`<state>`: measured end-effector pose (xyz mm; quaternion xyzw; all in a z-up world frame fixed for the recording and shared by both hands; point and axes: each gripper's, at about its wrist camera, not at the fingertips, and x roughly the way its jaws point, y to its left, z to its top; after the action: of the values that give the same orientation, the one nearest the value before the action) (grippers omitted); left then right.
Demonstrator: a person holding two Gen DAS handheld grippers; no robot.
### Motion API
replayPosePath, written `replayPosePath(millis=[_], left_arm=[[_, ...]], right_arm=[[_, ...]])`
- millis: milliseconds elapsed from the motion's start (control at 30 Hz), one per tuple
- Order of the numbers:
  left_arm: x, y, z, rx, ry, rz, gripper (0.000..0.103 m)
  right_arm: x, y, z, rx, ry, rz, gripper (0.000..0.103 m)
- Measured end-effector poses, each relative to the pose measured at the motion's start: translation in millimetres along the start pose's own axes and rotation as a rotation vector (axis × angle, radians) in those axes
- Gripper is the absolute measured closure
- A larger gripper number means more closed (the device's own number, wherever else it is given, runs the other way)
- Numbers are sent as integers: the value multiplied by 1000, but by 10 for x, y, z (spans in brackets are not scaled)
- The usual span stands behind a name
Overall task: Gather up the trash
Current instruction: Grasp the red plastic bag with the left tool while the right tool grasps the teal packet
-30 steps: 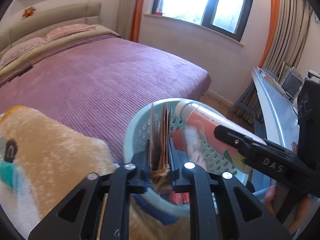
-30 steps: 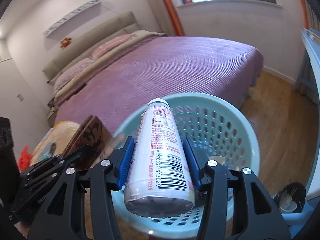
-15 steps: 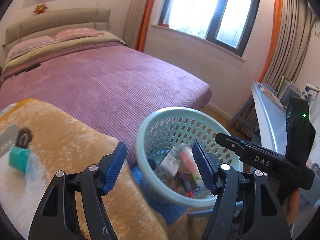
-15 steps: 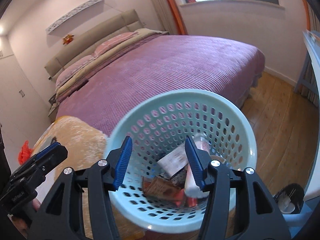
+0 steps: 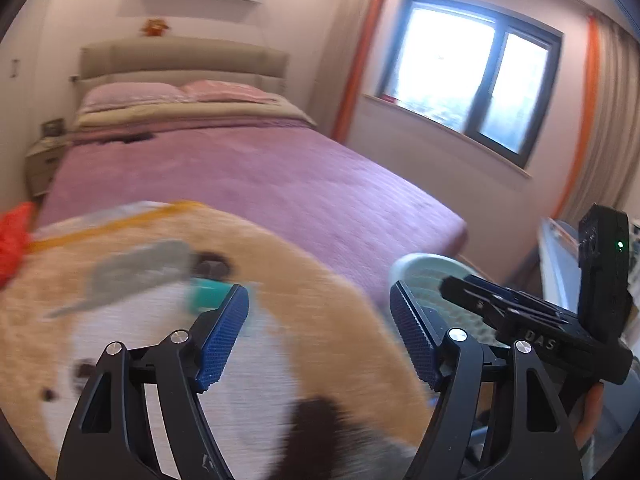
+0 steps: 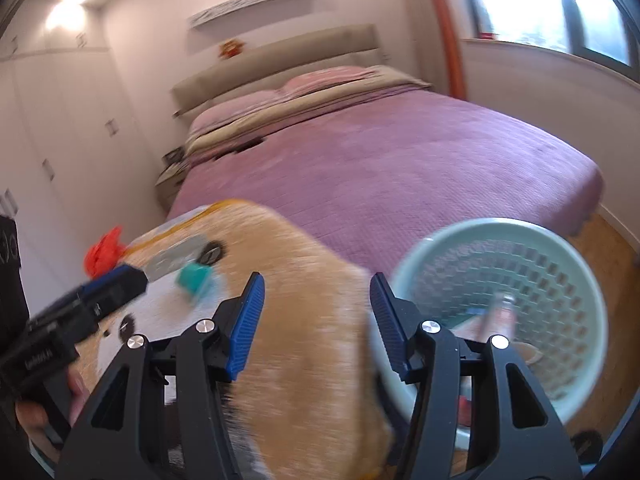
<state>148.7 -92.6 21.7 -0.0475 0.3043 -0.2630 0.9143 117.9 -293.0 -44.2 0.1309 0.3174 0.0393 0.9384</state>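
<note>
A pale green perforated basket (image 6: 560, 276) stands at the right with a bottle (image 6: 500, 316) and other trash inside; its rim shows in the left wrist view (image 5: 424, 264). On the orange-and-white plush rug (image 5: 280, 280) lie a teal piece (image 5: 206, 294), a grey wrapper (image 5: 136, 268) and red crumpled trash (image 5: 12, 236). My left gripper (image 5: 320, 336) is open and empty above the rug. My right gripper (image 6: 316, 328) is open and empty, between rug and basket. The teal piece (image 6: 194, 278), the grey wrapper (image 6: 176, 258) and the red trash (image 6: 105, 250) show in the right wrist view too.
A bed with a purple cover (image 5: 248, 176) fills the middle. A window (image 5: 464, 76) with orange-edged curtains is at the back right. White wardrobes (image 6: 52, 152) line the left wall. A wooden floor (image 6: 600, 240) lies beyond the basket.
Both grippers let go of their trash, a cardboard piece and a bottle, into the basket. They opened and swung left, away from the basket and over the plush rug.
</note>
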Motion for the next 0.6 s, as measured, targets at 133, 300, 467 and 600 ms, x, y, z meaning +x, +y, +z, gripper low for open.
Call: replayPosePath(millis=[133, 300, 467, 600], left_arm=[[-237, 560, 86, -55, -42, 127, 28], [-448, 1315, 206, -134, -85, 293, 22], [-555, 2055, 328, -181, -128, 472, 9], [-423, 2644, 375, -204, -72, 525, 7]], right_arm=[[263, 361, 24, -75, 33, 39, 51], [620, 799, 71, -156, 66, 62, 50], [1006, 1080, 88, -244, 57, 18, 37], [1242, 1115, 13, -294, 63, -23, 33]])
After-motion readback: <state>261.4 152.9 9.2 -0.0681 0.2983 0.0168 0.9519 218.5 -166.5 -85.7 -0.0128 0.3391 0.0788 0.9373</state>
